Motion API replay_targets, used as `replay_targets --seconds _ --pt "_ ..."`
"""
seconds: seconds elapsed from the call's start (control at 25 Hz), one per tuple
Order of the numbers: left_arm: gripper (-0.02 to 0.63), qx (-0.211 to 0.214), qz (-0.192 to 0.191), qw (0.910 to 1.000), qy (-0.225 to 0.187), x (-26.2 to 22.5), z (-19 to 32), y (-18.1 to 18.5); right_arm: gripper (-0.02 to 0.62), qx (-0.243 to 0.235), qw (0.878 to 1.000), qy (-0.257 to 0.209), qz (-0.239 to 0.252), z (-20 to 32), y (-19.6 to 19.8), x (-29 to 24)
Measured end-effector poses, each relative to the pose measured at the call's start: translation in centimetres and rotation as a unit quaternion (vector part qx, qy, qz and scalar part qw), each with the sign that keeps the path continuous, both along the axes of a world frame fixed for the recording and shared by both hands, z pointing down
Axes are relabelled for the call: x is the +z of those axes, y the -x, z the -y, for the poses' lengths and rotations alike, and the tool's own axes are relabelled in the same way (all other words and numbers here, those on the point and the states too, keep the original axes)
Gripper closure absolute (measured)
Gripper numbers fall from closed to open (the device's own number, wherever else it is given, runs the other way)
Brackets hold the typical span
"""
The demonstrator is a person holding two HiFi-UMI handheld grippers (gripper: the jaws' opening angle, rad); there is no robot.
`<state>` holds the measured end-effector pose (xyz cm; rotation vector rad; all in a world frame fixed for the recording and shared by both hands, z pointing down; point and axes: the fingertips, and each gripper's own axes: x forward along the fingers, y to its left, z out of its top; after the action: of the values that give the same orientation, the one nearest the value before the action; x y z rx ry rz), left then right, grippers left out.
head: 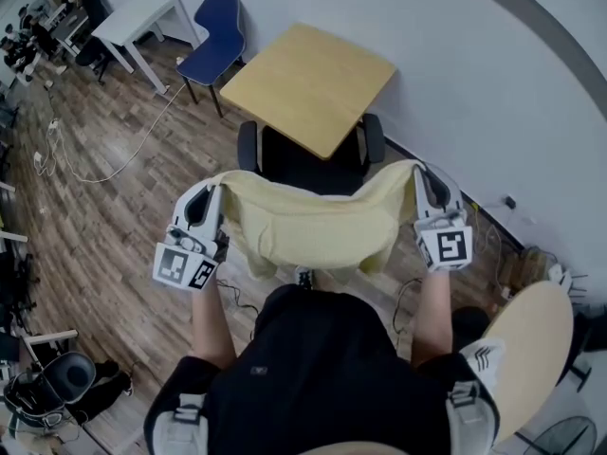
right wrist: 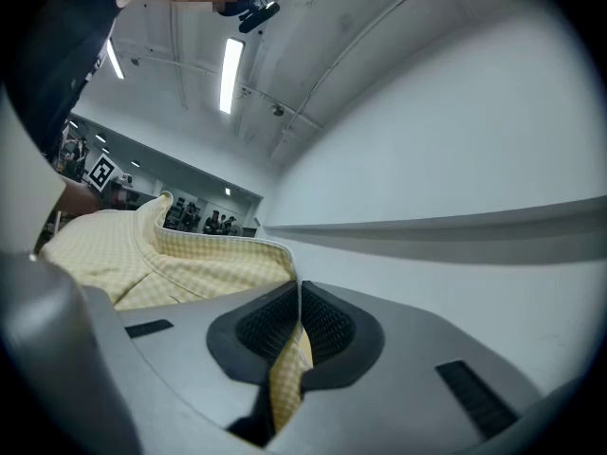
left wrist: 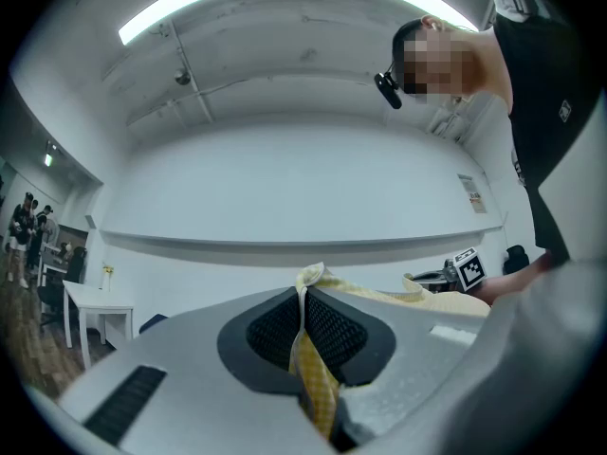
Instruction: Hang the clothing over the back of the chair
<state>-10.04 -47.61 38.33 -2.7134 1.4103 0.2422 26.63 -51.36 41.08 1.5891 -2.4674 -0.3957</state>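
Observation:
A pale yellow checked garment (head: pixel 313 218) is stretched between my two grippers, held up over the black office chair (head: pixel 305 164) below it. My left gripper (head: pixel 211 197) is shut on the garment's left edge (left wrist: pixel 313 373), and the cloth runs out between its jaws. My right gripper (head: pixel 424 190) is shut on the garment's right edge (right wrist: pixel 285 368), with the fabric (right wrist: pixel 161 263) spreading away to the left. The chair's seat and armrests show beyond the cloth; its backrest is hidden under the garment.
A square wooden table (head: pixel 308 83) stands just past the chair against the white wall. A blue chair (head: pixel 216 41) and a white table (head: pixel 142 17) are farther left. Cables (head: pixel 85 159) lie on the wood floor. A round wooden seat (head: pixel 531 349) is at my right.

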Motion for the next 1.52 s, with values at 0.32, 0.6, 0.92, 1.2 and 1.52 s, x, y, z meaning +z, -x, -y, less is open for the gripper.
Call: replay_targets --seconds 0.32,0.6,0.92,1.2,1.52 --pt "0.595 -0.003 0.005 0.9999 0.014 1.2 2.2 0.1 0.594 -0.001 1.0 0.012 0.01 1.4 -0.2 2.0" --pt "0.594 -0.025 0.062 0.9965 0.05 4.8 2.5 0.6 0.594 0.001 0.998 0.057 0.024 1.2 0.0 5.3" --pt "0.592 -0.042 0.066 0.9936 0.081 7.1 -0.2 0.9 0.594 0.007 0.996 0.088 0.023 -1.2 -1.4 8.1" --pt "0.563 -0.072 0.076 0.9896 0.099 8.5 -2.2 1.3 0.549 -0.004 0.994 0.107 0.025 -3.3 -1.8 9.3" --pt "0.543 -0.081 0.074 0.9876 0.113 9.3 -6.1 1.1 0.549 -0.003 0.992 0.124 0.01 -6.6 -3.1 10.8"
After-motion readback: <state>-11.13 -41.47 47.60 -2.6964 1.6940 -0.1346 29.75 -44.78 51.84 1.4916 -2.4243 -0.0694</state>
